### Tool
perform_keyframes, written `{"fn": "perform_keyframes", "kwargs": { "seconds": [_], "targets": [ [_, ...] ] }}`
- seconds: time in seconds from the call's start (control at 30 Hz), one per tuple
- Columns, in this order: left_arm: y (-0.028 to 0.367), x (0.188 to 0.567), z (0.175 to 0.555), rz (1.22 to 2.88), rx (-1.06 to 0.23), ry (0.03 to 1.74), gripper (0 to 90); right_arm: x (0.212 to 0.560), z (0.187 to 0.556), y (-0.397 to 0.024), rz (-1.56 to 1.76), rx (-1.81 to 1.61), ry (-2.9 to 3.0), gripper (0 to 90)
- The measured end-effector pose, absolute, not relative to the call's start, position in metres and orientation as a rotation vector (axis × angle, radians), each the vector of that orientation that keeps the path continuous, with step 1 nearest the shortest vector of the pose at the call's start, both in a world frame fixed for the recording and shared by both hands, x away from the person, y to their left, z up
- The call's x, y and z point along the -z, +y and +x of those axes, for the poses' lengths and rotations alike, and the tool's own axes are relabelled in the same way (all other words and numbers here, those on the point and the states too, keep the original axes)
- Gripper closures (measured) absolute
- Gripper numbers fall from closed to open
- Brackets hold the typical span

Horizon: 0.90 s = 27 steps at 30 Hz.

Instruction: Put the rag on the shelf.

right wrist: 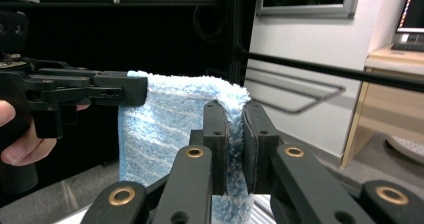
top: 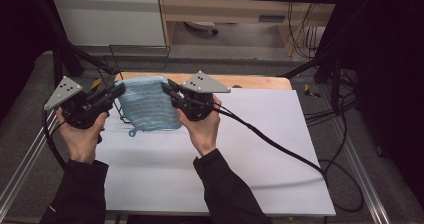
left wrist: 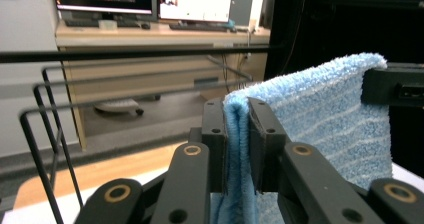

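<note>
Jaws on both grippers are closed on the top corners of a blue towel (top: 150, 104), which hangs spread between them above the table (top: 260, 154).

At the left of the high view, the left gripper (top: 119, 90) pinches one upper corner. Its own view shows a doubled fold of terry squeezed between the two black pads, with the cloth running off toward the other gripper. A black wire rack (top: 137, 51) stands just behind, at the table's far edge.

In the middle, the towel hangs as a flat sheet, its top edge drawn fairly taut and its lower edge free near the white tabletop. A small loop (top: 132, 132) dangles at the lower left corner.

At the right, the right gripper (top: 166, 89) holds the other upper corner the same way: its view shows the pile pressed thin between the pads, with a little tuft above them.

The towel looks light, soft and limp. It has no stiffness of its own, so it keeps its shape only while both corners stay held apart; letting one go would likely make it swing and bunch. The plush pile compresses well and should not slip easily. Corners or the hemmed top edge seem the best places to grip, with enough cloth between the pads.
</note>
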<state>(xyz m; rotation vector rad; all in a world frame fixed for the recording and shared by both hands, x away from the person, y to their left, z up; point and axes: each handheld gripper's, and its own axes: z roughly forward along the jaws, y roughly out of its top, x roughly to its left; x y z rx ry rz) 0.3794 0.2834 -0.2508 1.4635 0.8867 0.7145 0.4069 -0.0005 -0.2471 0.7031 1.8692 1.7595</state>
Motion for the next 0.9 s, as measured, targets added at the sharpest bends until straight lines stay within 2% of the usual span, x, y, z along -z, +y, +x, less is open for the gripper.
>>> {"fn": "perform_keyframes", "kwargs": {
  "seconds": [0.37, 0.9],
  "targets": [
    [0.294, 0.226, 0.384, 1.384, -0.76, 0.874, 79.5, 0.22, 0.414, 0.014, 0.644, -1.775, 1.811, 83.0],
    [0.315, 0.182, 0.393, 1.358, -0.826, 0.841, 79.6, 0.18, 0.425, 0.038, 0.576, -1.775, 1.749, 83.0]
  ]
}}
